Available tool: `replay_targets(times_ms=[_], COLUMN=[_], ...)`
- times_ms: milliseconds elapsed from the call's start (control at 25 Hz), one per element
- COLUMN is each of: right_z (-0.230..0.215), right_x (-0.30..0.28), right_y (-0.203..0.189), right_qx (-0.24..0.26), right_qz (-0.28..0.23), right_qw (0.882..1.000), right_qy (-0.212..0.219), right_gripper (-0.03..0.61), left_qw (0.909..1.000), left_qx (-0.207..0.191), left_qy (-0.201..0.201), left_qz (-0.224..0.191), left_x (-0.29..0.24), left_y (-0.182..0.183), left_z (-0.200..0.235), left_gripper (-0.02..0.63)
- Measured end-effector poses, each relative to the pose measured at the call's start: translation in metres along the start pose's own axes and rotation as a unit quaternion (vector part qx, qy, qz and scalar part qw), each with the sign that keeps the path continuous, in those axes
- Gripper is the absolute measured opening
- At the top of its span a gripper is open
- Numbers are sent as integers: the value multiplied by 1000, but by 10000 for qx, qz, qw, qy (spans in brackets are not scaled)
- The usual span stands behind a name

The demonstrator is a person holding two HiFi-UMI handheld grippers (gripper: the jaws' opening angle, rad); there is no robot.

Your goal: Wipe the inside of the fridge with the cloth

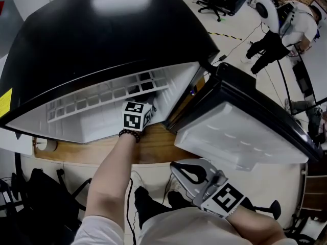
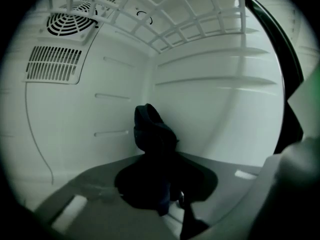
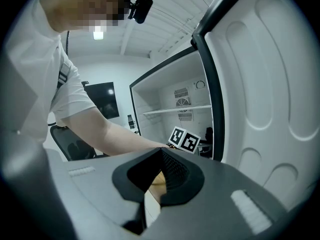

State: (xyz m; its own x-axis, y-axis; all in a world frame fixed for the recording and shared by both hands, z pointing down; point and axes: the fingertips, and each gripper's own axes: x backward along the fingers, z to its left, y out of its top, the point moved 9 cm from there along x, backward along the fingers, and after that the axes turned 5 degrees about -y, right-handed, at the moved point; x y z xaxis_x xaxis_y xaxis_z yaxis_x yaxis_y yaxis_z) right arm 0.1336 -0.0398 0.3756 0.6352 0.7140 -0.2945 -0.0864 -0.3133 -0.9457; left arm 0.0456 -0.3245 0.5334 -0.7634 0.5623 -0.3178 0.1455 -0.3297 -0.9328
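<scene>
1. Nearest, the grey right gripper is outside the tall black fridge; its jaws are pressed together on nothing.
2. To its right, the fridge's white-lined door stands open.
3. Farther in, the left gripper reaches under the white wire shelf and pinches the dark crumpled cloth.
4. The cloth rises before the far right corner; I cannot tell whether it touches the wall.
5. Far left is a round fan grille.

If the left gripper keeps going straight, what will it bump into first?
Probably the fridge's white inside corner; the dark cloth in the left gripper would touch it first. How near is unclear.
</scene>
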Motion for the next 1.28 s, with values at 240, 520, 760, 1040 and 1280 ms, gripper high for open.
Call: replay_targets(times_ms=[240,520,760,1040,1280], right_z=[12,25,31,32,22], right_x=[4,14,25,38,44], right_y=[0,-4,-8,-5,-2], right_qx=[15,66,41,152,271], right_qz=[-59,-84,-85,-181,-152], right_qw=[10000,9999,9999,9997,9994], right_qy=[79,129,105,118,118], right_gripper=[2,2,2,2,2], left_qw=[9995,9974,9950,9929,9935], left_qx=[-121,-347,-514,-621,-664], left_qy=[-277,-616,-850,-993,-903], left_qz=[69,107,145,189,179], left_x=[15,40,61,76,88], left_y=[-6,-16,-22,-24,-18], left_z=[-19,-51,-80,-103,-111], left_gripper=[80,80,80,80,81])
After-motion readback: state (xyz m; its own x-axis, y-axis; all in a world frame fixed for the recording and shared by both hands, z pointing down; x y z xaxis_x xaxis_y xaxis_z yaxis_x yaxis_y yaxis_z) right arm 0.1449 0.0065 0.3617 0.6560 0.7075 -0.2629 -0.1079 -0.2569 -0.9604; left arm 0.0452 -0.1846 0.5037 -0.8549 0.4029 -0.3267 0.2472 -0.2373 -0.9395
